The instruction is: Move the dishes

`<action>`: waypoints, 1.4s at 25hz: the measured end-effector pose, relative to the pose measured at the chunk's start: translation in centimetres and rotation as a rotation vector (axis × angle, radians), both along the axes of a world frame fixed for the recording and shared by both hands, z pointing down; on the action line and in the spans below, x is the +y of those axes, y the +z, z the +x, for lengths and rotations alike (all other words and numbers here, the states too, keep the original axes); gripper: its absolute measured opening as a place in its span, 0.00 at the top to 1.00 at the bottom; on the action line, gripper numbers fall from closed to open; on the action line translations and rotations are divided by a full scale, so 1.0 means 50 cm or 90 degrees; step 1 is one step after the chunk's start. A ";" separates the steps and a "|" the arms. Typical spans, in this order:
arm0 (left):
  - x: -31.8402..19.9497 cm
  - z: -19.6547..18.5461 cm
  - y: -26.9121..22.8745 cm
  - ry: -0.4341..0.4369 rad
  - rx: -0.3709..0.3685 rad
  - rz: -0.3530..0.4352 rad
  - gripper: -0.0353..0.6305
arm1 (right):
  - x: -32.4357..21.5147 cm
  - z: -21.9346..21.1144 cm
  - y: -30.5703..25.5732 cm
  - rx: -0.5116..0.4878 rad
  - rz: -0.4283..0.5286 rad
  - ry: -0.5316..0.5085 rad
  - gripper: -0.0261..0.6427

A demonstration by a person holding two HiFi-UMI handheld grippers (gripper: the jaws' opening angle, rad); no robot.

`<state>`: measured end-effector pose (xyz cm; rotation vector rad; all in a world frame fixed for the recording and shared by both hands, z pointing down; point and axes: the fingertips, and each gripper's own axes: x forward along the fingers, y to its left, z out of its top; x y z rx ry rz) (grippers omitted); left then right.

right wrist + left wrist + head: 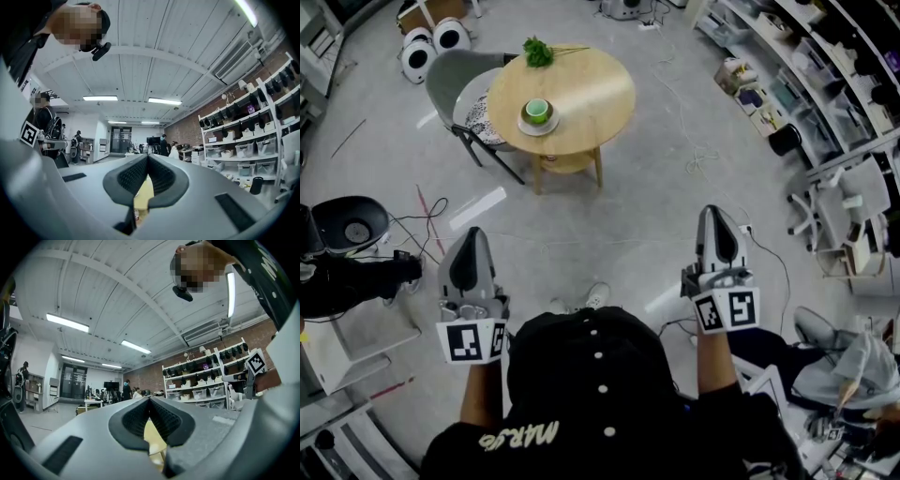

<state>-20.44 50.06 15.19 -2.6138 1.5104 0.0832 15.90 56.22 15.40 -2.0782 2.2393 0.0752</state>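
A green cup on a white saucer [537, 114] stands on the round wooden table [591, 94] far ahead, with a green plant sprig [538, 52] at the table's back edge. My left gripper [471, 249] and right gripper [715, 223] are held level at waist height, well short of the table, both shut with nothing between the jaws. In the left gripper view the left gripper [150, 401] has its pads meeting; the table's wood shows through the slit below. The right gripper view shows the right gripper [147, 161] the same way.
A grey chair [461, 89] stands at the table's left. Cables run over the floor. Shelving [825, 84] lines the right wall, with stools below it. A black stand [347, 225] and boxes sit at the left. People stand far off in the room.
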 end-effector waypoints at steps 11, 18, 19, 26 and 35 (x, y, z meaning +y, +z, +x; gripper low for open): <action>-0.009 0.045 0.007 -0.020 -0.008 -0.013 0.94 | -0.025 0.036 0.013 -0.004 0.008 -0.036 0.51; 0.007 0.073 0.020 -0.047 -0.002 -0.013 0.94 | -0.039 0.068 0.036 -0.004 0.000 -0.060 0.52; 0.009 0.074 0.023 -0.050 -0.001 -0.015 0.94 | -0.042 0.068 0.039 -0.003 -0.001 -0.064 0.53; 0.000 0.083 0.038 -0.056 -0.006 -0.024 0.94 | -0.062 0.081 0.049 -0.014 -0.001 -0.072 0.55; -0.084 0.102 0.052 -0.037 -0.002 -0.021 0.94 | -0.126 0.086 0.064 -0.009 -0.008 -0.064 0.56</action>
